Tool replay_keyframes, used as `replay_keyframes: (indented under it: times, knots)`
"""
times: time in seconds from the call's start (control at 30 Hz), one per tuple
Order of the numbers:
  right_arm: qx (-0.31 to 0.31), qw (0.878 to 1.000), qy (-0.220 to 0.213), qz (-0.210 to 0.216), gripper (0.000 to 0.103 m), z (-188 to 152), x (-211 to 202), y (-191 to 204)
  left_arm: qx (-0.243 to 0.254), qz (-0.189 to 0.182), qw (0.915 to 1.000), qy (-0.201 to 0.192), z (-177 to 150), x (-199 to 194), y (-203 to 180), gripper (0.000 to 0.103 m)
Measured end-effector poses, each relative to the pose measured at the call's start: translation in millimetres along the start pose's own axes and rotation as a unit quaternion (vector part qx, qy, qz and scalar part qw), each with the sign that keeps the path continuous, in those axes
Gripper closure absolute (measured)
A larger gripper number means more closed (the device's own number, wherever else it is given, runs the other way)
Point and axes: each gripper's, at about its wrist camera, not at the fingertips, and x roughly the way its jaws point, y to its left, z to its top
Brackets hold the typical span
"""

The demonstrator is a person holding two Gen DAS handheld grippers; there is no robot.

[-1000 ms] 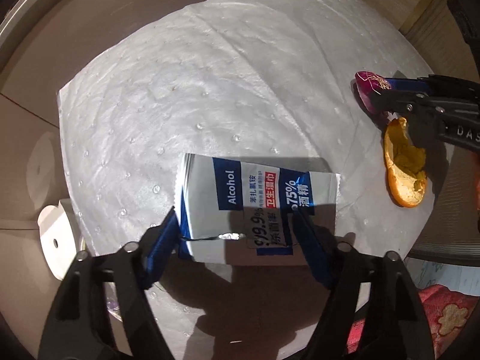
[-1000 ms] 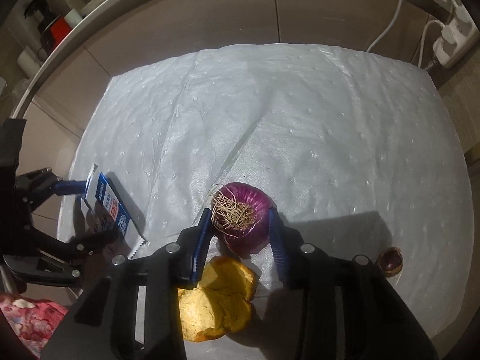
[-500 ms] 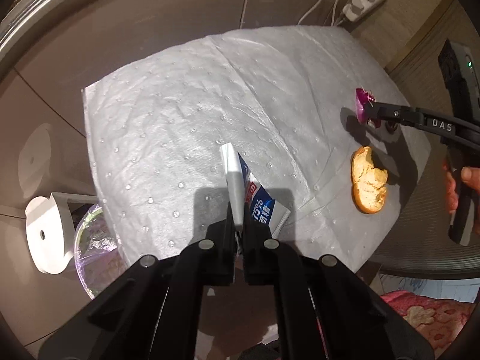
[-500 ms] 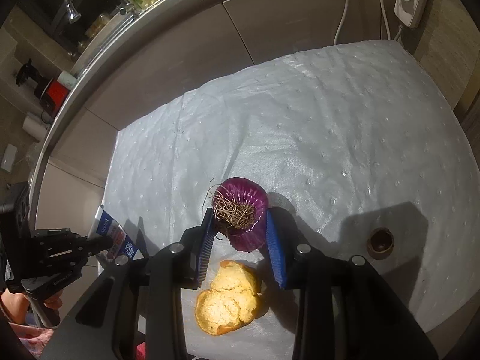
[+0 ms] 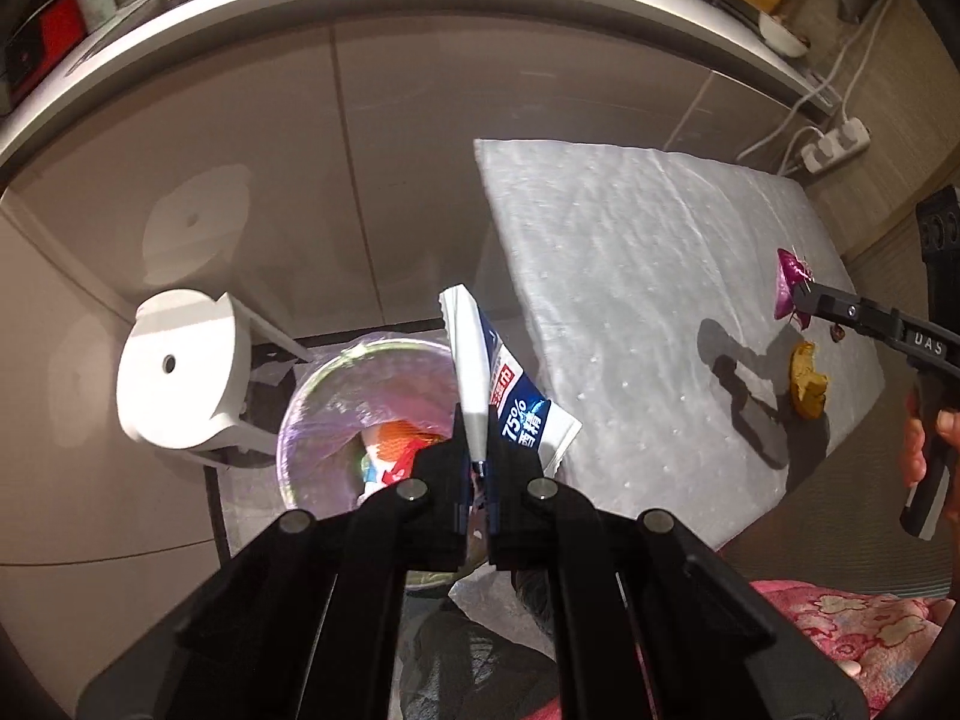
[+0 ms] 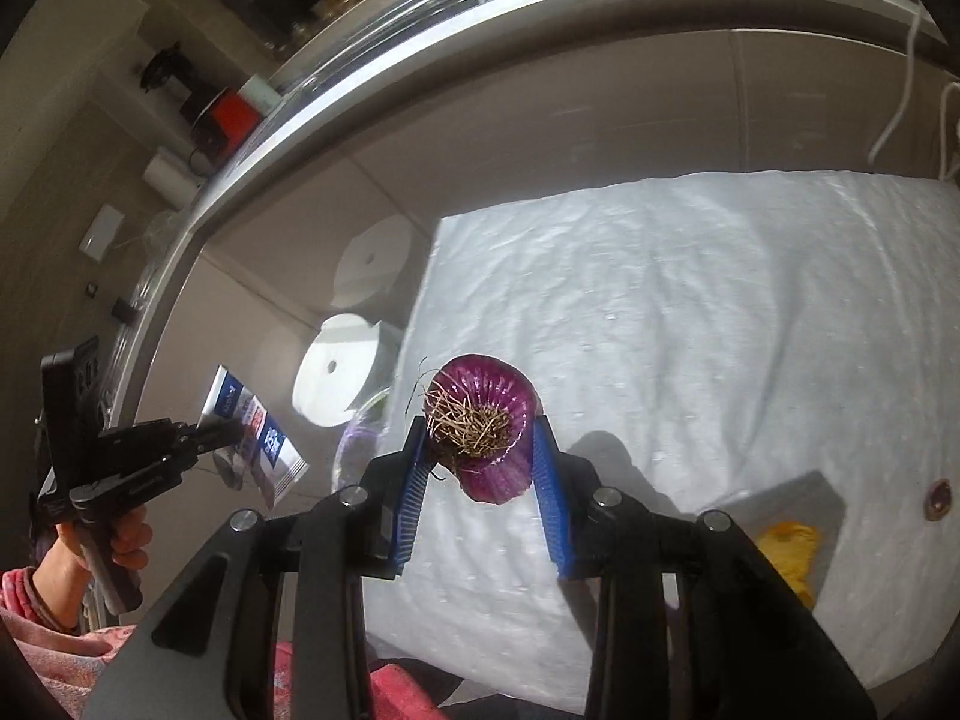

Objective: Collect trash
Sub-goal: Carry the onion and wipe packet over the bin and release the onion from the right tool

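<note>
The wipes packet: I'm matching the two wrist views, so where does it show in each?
Left wrist: wipes packet at centre, pinched on edge in the left gripper, above the bin.
Right wrist: packet at far left, held off the mat's edge.
Shared landmark: the white roll beside the bin.

— How is the light?

— Warm and strong from above. The white mat [image 5: 648,312] glares almost blown out, and the glossy cabinet front [image 5: 252,192] mirrors the paper roll [image 5: 180,372] as a pale ghost.

— Shadows?

— Hard ones. A dark shadow lies on the mat in the left wrist view, and a grey patch covers the orange peel [image 6: 789,552] in the right.

— Sharpness?

— Fair at centre. The fisheye bends the countertop edge [image 6: 420,78] into an arc, corners go black, and the peel is smeared by blur.
</note>
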Motion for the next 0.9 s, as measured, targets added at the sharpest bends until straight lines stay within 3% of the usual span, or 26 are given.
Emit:
replay_keyframes:
  times: [0.2,0.37,0.63,0.9]
  knots:
    - [-0.050,0.997,0.045,0.025,0.069,-3.8,51.7,73.8,-0.026,0.014,0.9996,-0.001,-17.1,-11.0,47.5,0.099]
    - [-0.074,0.995,0.065,0.025,0.069,-9.7,76.0,111.9,-0.029,0.014,0.9995,-0.002,-21.1,-14.6,70.2,0.099]
    - [-0.106,0.990,0.089,0.004,0.069,-15.1,107.4,133.0,-0.036,0.011,0.9993,0.003,-23.3,-10.3,87.9,0.099]
    - [-0.116,0.980,0.158,-0.030,0.069,-28.4,182.3,131.4,-0.023,0.010,0.9996,0.009,-25.9,-8.7,92.7,0.099]
